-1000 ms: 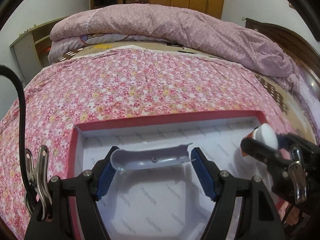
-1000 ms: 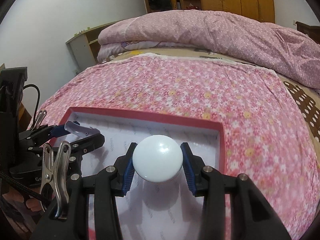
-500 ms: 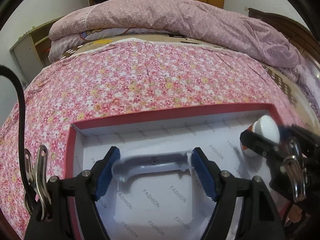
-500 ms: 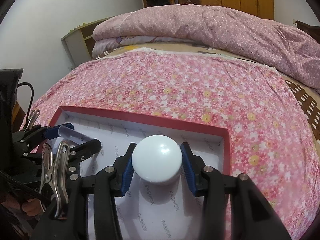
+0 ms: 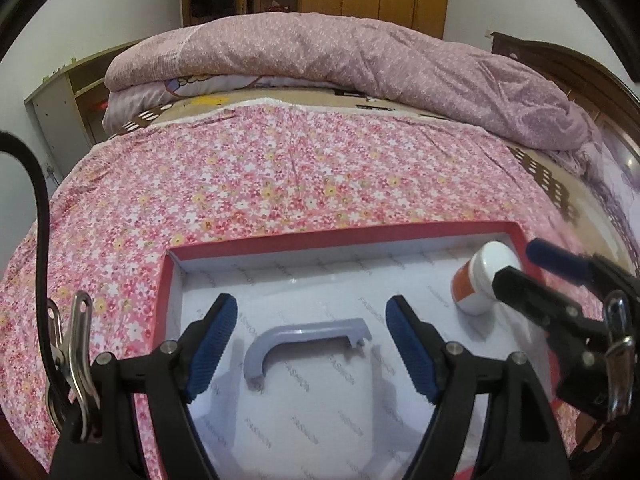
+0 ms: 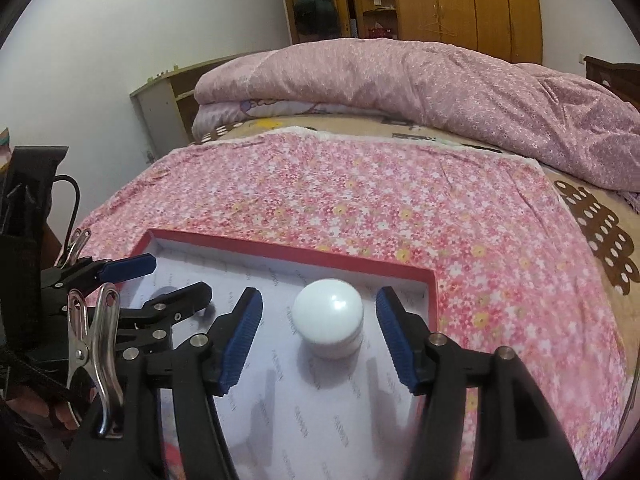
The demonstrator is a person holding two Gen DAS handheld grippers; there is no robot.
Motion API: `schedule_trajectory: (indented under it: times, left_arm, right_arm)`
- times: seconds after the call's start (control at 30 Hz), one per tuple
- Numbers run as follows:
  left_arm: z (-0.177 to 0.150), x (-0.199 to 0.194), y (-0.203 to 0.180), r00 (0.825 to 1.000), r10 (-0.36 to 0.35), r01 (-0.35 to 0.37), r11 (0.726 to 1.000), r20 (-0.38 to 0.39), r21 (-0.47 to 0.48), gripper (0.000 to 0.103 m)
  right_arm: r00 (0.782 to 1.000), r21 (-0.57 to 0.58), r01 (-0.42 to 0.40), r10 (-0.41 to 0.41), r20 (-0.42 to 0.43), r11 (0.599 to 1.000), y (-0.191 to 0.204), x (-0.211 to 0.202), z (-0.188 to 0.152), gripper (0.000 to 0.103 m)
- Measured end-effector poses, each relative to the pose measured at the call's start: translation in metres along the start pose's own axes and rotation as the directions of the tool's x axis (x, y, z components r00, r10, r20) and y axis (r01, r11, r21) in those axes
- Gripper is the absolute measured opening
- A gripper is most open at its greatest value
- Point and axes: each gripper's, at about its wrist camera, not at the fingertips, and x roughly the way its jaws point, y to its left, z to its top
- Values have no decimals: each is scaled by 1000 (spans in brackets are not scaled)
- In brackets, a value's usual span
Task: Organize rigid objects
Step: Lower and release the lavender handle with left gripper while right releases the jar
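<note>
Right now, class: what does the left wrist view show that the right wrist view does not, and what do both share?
Only the left wrist view: the grey handle lying in the box between the open left gripper, and the jar's orange label. Only the right wrist view: the jar standing free between the right gripper, whose jaws have just been opening. Both: the red box, the jar, the floral sheet, the quilt.

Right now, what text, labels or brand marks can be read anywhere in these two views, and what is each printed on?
"FASHION": repeated in grey across the white lining of the red-rimmed box, clearest beside the grey handle.
Jar: white lid blank; the orange band on its side shows no legible print.
Both grippers, bedding and wardrobe: no readable text.
</note>
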Motion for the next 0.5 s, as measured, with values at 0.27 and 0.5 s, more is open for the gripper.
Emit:
schedule_trajectory:
  times: [0.27,0.5]
  left_arm:
    - [-18,-25,-1,1000,-20,20,1000,12,6,80]
    - [-40,-47,-2,999,-42,42,999,15,9,80]
  right_arm:
    - [1000,10,-5,5,14,1000,4,-28,-16,61]
    - [1000,24,-19,19,4,1000,13,-50,-38,61]
